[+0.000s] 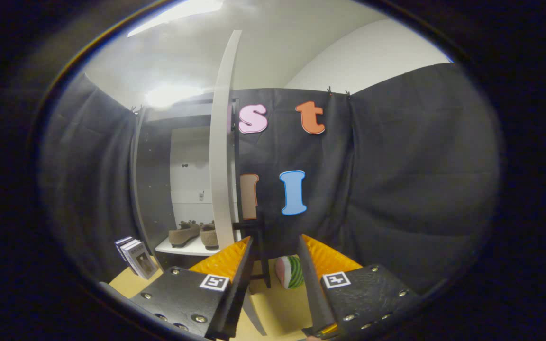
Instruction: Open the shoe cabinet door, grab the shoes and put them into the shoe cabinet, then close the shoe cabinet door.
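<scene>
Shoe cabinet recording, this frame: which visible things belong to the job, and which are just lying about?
Job: shoe cabinet door, open; shoes on the cabinet shelf; gripper, fingers apart, holding nothing.
Lying about: books beside the cabinet; watermelon-slice toy between the fingers.

shoes: soft, matt, suede-like
shoe cabinet door: smooth, matt board
shelf: smooth, pale laminate
tabletop: smooth, wood-toned
booth wall: matt, creased cloth
</scene>
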`<state>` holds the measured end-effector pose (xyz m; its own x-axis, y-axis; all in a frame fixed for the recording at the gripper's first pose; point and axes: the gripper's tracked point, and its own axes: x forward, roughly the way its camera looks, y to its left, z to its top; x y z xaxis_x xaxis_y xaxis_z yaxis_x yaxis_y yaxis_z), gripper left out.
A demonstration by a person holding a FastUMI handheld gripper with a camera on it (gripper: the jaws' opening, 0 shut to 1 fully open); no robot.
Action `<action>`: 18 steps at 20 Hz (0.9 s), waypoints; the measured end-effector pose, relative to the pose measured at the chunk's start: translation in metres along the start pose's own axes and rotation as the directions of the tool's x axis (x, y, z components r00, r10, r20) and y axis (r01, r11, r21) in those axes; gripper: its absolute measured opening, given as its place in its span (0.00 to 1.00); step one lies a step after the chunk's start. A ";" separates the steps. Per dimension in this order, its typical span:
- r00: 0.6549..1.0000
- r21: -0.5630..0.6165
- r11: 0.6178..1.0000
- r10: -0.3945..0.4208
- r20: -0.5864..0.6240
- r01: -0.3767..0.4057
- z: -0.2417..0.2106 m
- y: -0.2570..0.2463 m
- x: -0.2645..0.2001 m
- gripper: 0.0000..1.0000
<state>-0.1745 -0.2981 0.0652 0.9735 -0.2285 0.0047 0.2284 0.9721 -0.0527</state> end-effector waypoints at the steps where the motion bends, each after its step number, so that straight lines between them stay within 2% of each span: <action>1: 1.000 0.008 1.000 0.013 -0.001 -0.013 -0.001 0.004 -0.001 0.57; 9: 0.984 0.020 0.984 0.179 0.004 -0.179 -0.006 0.080 -0.007 0.57; 14: 0.953 0.033 0.953 0.301 -0.007 -0.301 -0.012 0.142 -0.002 0.57; 18: 0.932 0.036 0.932 0.361 -0.039 -0.360 -0.023 0.184 0.007 0.57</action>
<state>-0.1259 -0.1216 0.0326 0.9892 0.1364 -0.0540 -0.1374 0.9904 -0.0146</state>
